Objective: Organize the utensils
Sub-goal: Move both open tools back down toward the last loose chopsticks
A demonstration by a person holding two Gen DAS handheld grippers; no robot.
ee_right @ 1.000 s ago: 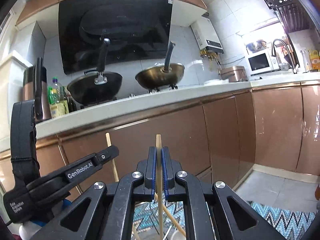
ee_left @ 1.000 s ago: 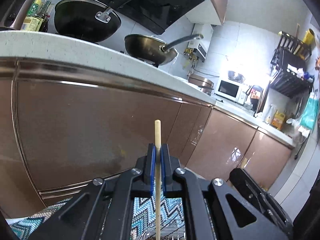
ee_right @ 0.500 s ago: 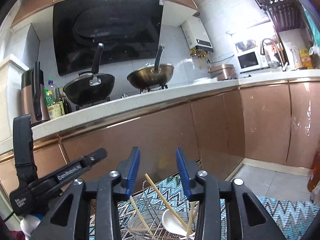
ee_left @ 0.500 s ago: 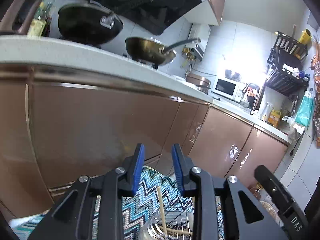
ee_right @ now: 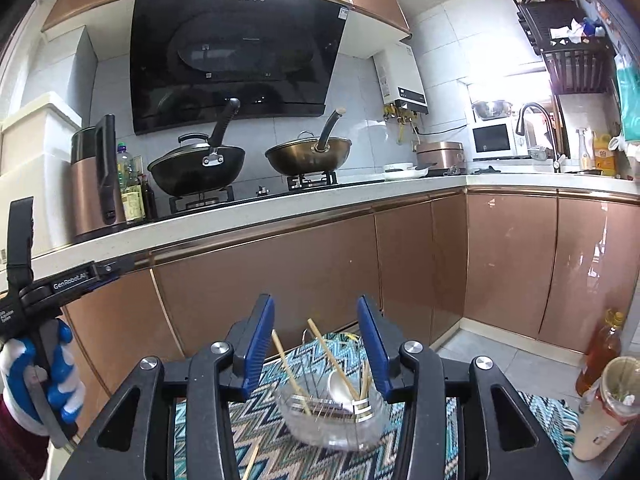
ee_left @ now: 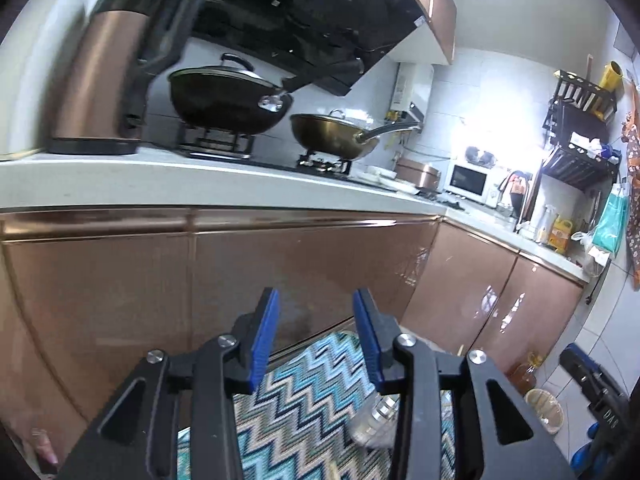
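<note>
Right gripper (ee_right: 316,346): jaws apart, just been opening, nothing pressed between the blue pads (ee_right: 258,344). Below and beyond the gap, on the zigzag rug (ee_right: 404,432), stands a wire utensil holder (ee_right: 332,420) with wooden chopsticks (ee_right: 334,354) leaning in it and a white spoon (ee_right: 340,386) beside them. The sticks show in the gap between the jaws but clear of both pads. One more loose stick (ee_right: 251,462) lies on the rug nearer the camera.

Left gripper (ee_left: 316,338): jaws likewise apart, just been opening, empty. The holder (ee_left: 378,418) shows blurred low on the right, partly behind the right-side finger. In the right wrist view, the left gripper is at the left edge, held by a blue-and-white gloved hand (ee_right: 44,384).

Beyond: copper-coloured cabinet fronts (ee_right: 280,280), worktop (ee_right: 280,210), two woks (ee_right: 196,168) on the hob.
</note>
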